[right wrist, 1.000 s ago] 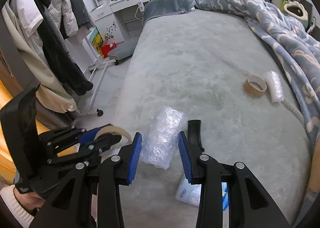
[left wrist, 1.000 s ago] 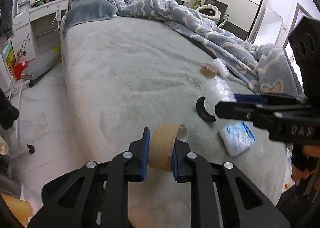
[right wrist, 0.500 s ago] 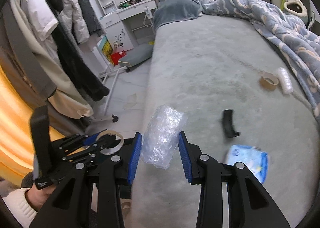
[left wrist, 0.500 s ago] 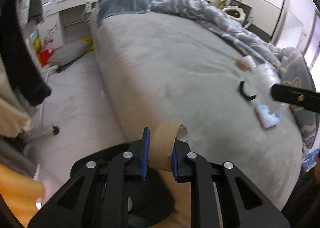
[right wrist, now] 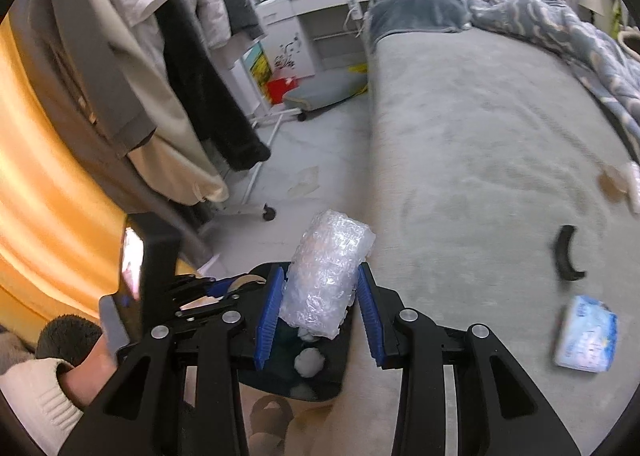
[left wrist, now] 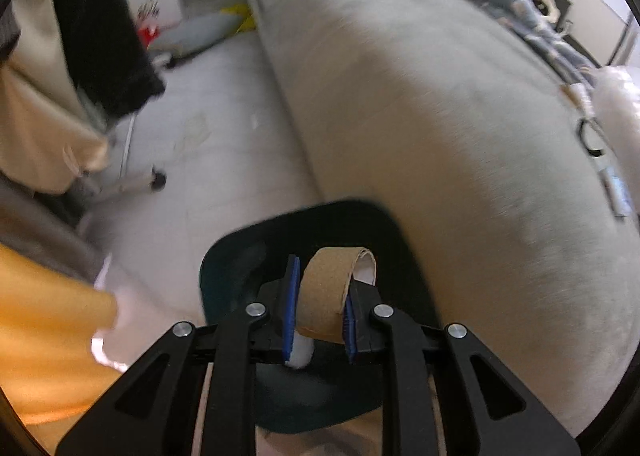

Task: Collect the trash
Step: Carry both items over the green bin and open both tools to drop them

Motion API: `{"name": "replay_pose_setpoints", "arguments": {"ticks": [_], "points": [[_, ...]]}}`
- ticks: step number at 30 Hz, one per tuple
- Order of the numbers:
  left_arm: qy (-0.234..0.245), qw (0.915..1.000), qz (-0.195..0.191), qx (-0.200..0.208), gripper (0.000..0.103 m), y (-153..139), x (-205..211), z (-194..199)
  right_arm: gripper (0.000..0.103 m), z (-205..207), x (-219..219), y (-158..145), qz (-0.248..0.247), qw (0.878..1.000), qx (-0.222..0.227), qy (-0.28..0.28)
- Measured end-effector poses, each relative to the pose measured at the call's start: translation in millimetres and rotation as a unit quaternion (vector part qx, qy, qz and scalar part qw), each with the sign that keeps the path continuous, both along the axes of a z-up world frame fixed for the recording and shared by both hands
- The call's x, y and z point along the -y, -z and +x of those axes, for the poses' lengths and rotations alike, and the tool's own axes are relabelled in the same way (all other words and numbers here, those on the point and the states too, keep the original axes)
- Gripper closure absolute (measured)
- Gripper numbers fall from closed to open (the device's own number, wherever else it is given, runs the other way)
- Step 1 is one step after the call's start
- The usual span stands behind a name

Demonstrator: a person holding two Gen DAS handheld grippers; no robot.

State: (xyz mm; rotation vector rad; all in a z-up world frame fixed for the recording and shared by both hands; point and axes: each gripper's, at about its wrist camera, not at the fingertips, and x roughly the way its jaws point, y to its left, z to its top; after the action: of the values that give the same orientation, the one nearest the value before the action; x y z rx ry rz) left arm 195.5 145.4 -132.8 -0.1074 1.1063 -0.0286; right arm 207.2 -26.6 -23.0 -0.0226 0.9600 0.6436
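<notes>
Grippers both loaded over dark bin [left wrist: 224, 276]: left gripper [left wrist: 318, 312] clamps cardboard tape core [left wrist: 326, 292], bore sideways; right gripper [right wrist: 318, 306] clamps bubble wrap roll [right wrist: 324, 276], long axis pointing forward and up.

I see my left tongs [left wrist: 318, 314] clamped on a cardboard tape roll [left wrist: 326, 292] | dark bin [left wrist: 320, 256] beneath, near | grey bed [left wrist: 440, 115] right | floor [left wrist: 208, 127] left, blurred

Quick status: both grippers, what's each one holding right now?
Left gripper: shut on the cardboard tape core.
Right gripper: shut on the bubble wrap roll.
</notes>
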Motion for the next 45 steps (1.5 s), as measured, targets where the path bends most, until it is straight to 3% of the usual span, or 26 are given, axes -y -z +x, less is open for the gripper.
{"name": "replay_pose_setpoints", "arguments": {"ticks": [7,11,13,14,18,28,38,45], "points": [[-0.016,0.9957,-0.037,-0.083,0.082,37,-25,0,0.065,3,-35,18,-0.014,0.999,-0.017,-0.028],[-0.019,0.9927,-0.049,-0.109,0.081,48,-31,-3,0.065,5,-49,31,-0.029,0.998,-0.03,-0.038],[-0.024,0.9907,-0.055,-0.122,0.076,54,-35,-4,0.065,7,-56,39,-0.037,0.998,-0.037,-0.042],[-0.027,0.9899,-0.058,-0.127,0.066,56,-39,-6,0.065,8,-58,42,-0.039,0.998,-0.04,-0.043],[-0.024,0.9902,-0.06,-0.124,0.045,53,-44,-9,0.065,12,-66,58,-0.052,0.996,-0.057,-0.045],[-0.043,0.9935,-0.071,-0.078,0.031,31,-73,-21,0.065,18,-79,100,-0.087,0.99,-0.095,-0.057],[-0.05,0.9952,-0.066,-0.052,0.031,19,-88,-29,0.065,15,-97,149,-0.125,0.979,-0.141,-0.08],[-0.049,0.997,-0.06,0.003,0.037,-12,-94,-34,0.063,6,-110,178,-0.164,0.969,-0.16,-0.096]]}}
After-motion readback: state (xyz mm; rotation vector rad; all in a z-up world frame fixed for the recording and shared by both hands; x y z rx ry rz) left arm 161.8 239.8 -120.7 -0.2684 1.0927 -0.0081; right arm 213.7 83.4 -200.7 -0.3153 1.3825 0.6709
